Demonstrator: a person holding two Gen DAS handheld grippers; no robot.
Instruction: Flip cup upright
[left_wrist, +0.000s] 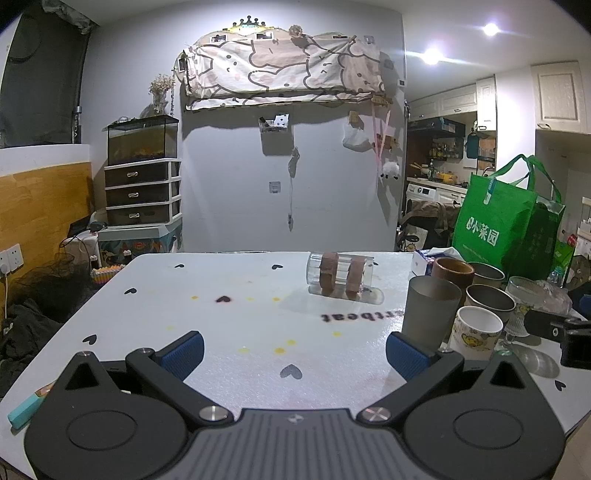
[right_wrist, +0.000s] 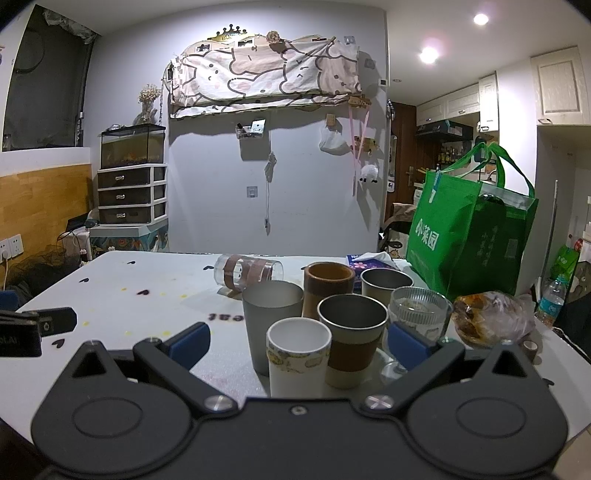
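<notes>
A clear cup with two brown bands (left_wrist: 340, 275) lies on its side near the far edge of the white table (left_wrist: 229, 317). It also shows in the right wrist view (right_wrist: 249, 273), behind the upright cups. My left gripper (left_wrist: 293, 354) is open and empty, low over the table, well short of the lying cup. My right gripper (right_wrist: 299, 345) is open and empty; a white paper cup (right_wrist: 298, 356) and a brown-sleeved metal cup (right_wrist: 352, 341) stand between its fingers' line of sight.
Upright cups cluster at the table's right: a grey tumbler (right_wrist: 272, 319), a brown cup (right_wrist: 328, 286), a metal cup (right_wrist: 386, 286), a ribbed glass goblet (right_wrist: 419, 317). A green bag (right_wrist: 469, 229) and a plastic-wrapped item (right_wrist: 493, 319) stand further right. A teal object (left_wrist: 26, 408) lies at the left edge.
</notes>
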